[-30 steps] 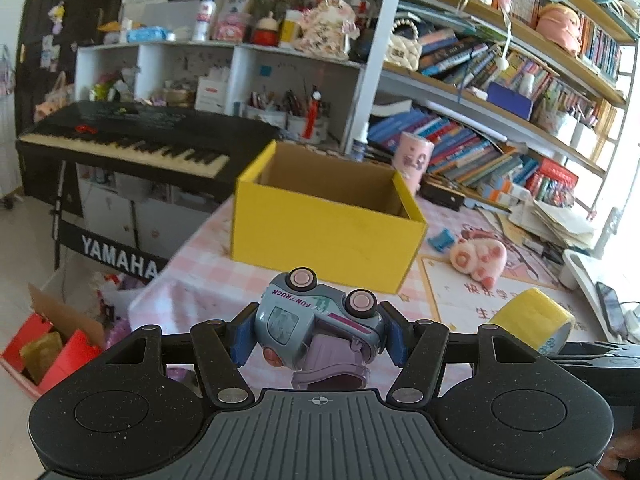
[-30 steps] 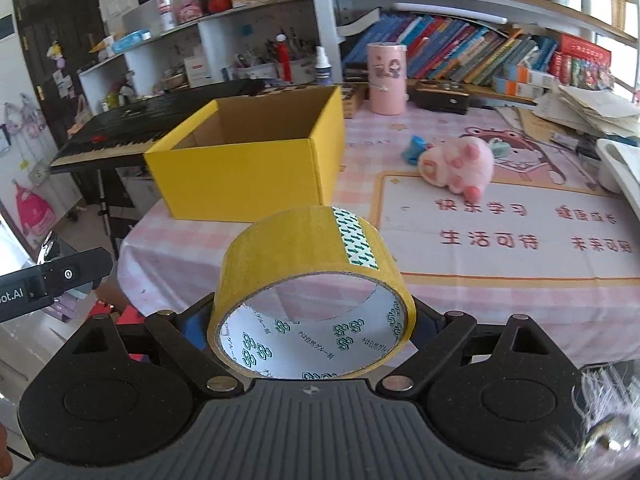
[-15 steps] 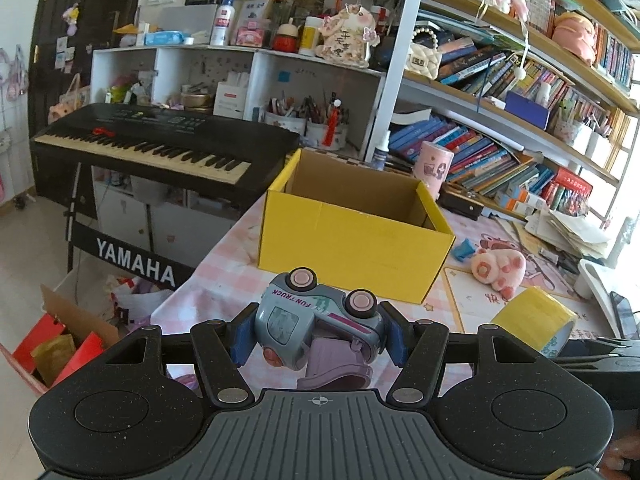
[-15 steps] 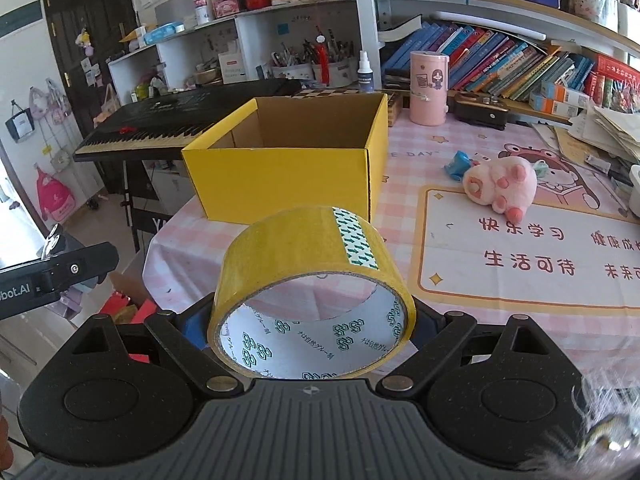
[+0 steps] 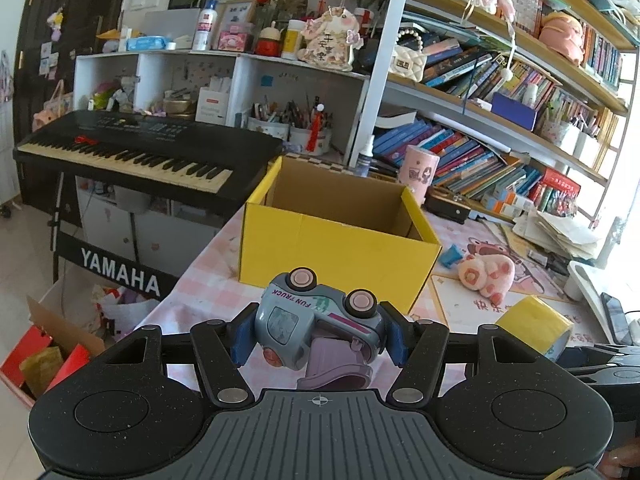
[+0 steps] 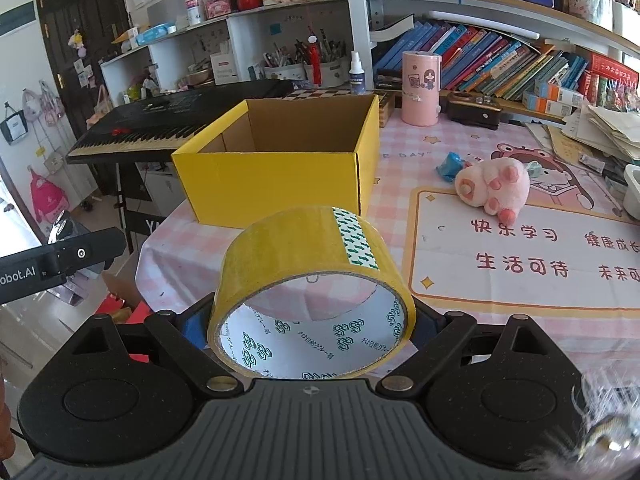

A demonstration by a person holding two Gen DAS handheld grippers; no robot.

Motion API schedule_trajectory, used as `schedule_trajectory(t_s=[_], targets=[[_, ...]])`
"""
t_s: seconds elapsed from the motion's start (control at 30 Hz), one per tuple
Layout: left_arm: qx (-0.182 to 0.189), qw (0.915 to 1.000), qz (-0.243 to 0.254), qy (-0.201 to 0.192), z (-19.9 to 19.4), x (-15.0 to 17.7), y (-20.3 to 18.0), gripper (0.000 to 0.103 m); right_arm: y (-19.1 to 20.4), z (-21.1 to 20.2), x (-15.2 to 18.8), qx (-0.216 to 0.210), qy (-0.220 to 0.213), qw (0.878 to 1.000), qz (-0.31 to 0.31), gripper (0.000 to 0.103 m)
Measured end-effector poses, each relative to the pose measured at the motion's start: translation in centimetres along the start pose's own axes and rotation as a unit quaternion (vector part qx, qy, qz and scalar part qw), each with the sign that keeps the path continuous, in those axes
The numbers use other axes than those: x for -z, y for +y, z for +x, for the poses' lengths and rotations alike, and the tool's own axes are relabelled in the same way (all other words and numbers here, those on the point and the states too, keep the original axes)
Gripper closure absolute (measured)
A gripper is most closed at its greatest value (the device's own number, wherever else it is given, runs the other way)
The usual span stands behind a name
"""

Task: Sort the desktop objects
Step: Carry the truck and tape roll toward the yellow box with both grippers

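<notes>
My left camera looks down along its fingers from the surface's near corner; my right sits closer in. Both face the yellow box [image 5: 340,240] [image 6: 280,172], the bookshelves [image 5: 500,120] [image 6: 500,60] behind.

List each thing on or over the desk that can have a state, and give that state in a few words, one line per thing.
yellow box: open at the top, upright, nothing seen inside.
toy truck: upside down, clamped in the left gripper.
tape roll: held tilted in the right gripper, off the table.
plush pig: lying on the table, feet up.
pink canister: upright, lid on.
</notes>
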State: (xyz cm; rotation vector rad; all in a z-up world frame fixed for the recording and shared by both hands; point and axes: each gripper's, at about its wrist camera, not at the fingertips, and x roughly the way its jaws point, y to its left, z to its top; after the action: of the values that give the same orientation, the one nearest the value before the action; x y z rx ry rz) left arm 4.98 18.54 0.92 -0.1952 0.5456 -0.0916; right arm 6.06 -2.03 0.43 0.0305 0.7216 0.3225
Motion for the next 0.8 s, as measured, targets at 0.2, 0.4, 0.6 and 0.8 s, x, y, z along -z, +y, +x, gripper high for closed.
schedule_trajectory(t_s=[0.2,0.4,0.6,0.8], targets=[[0.003,1.0000,0.003,-0.002,0.1,-0.1,-0.1,0.041,0.1,-0.2,0.0,0.004,-0.003,1.000,-0.003,0.011],[0.000,1.0000,0.002,-0.005,-0.1,-0.3,0.0,0.041,0.3,-0.1,-0.3,-0.002,-0.001,1.000,-0.001,0.011],[-0.005,0.9999,0.009,-0.011,0.2,-0.8,-0.3,0.041,0.9,-0.1,-0.8,-0.006,-0.014,1.000,-0.023,0.011],[-0.008,0.9997,0.010,-0.023,1.1,-2.2,-0.5,0.041,1.0,0.7,-1.8,-0.010,-0.027,0.999,-0.036,0.011]])
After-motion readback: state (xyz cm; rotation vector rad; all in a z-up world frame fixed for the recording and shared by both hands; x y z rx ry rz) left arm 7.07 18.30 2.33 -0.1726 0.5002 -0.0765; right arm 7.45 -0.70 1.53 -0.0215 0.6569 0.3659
